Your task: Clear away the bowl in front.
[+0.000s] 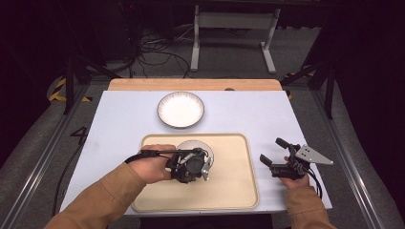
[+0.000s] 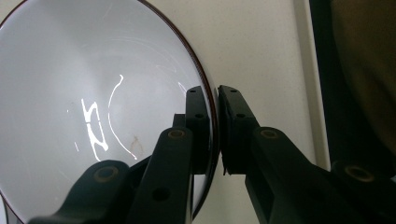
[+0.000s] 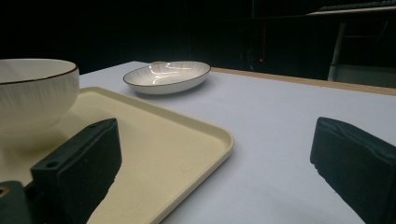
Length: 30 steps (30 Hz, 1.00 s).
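Left gripper (image 1: 203, 164) at centre of the high view: jaws closed on the rim of a white bowl (image 1: 195, 149), one jaw inside, one outside. The bowl (image 2: 93, 107) sits on a cream tray (image 1: 239, 181) in the lower middle of the frame. Right gripper (image 1: 273, 151) at lower right, over the white surface (image 1: 119, 119): jaws spread wide, holding nothing. White ribbed plate (image 1: 181, 109) above the tray, well apart from both grippers.

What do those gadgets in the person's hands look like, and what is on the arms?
Each hand holds a black claw with two blocky black jaws. The right claw carries a grey three-cornered plate on top, and the left claw trails a thin black cable. Both arms wear tan-brown sleeves.
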Tool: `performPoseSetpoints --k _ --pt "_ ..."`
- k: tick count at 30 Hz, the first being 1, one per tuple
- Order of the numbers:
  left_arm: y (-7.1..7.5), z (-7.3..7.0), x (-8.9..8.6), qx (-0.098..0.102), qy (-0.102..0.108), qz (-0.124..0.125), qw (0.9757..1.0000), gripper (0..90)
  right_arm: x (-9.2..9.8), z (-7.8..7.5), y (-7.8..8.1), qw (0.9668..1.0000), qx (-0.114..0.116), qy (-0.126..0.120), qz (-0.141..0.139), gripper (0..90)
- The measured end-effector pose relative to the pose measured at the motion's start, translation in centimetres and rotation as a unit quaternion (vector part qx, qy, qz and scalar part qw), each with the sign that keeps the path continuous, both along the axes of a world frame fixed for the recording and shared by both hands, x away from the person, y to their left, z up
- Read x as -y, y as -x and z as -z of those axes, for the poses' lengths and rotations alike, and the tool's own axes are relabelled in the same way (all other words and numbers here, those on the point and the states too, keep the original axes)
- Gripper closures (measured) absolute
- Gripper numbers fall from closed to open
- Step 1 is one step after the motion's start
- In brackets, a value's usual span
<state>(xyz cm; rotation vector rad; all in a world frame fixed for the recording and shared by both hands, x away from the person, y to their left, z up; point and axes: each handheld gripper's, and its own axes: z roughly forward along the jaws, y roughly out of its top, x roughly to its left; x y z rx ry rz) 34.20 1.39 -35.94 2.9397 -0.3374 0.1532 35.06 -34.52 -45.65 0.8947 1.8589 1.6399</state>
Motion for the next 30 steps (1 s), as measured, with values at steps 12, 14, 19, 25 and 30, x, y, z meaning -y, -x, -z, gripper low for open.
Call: performPoseSetpoints --k 12,14,19,25,30 --pt "-0.3 1.4 0.6 -0.004 -0.003 -0.004 1.0000 83.7 0.0 0.0 0.0 1.0000 -0.001 -0.001 0.000 2.4" --pt "-0.3 1.5 0.8 -0.002 -0.006 -0.005 1.0000 83.7 0.0 0.0 0.0 1.0000 0.000 0.000 0.000 2.4" --pt "-0.4 2.0 1.1 -0.006 -0.004 -0.003 1.0000 83.7 0.0 0.0 0.0 1.0000 -0.001 -0.001 0.000 2.4" --pt "-0.4 2.5 1.2 -0.014 -0.011 -0.001 0.9998 83.6 0.0 0.0 0.0 1.0000 0.000 0.000 -0.001 2.5" --pt "-0.4 2.6 1.1 -0.014 -0.008 -0.005 0.9999 83.7 0.0 0.0 0.0 1.0000 -0.001 0.000 0.000 2.4"
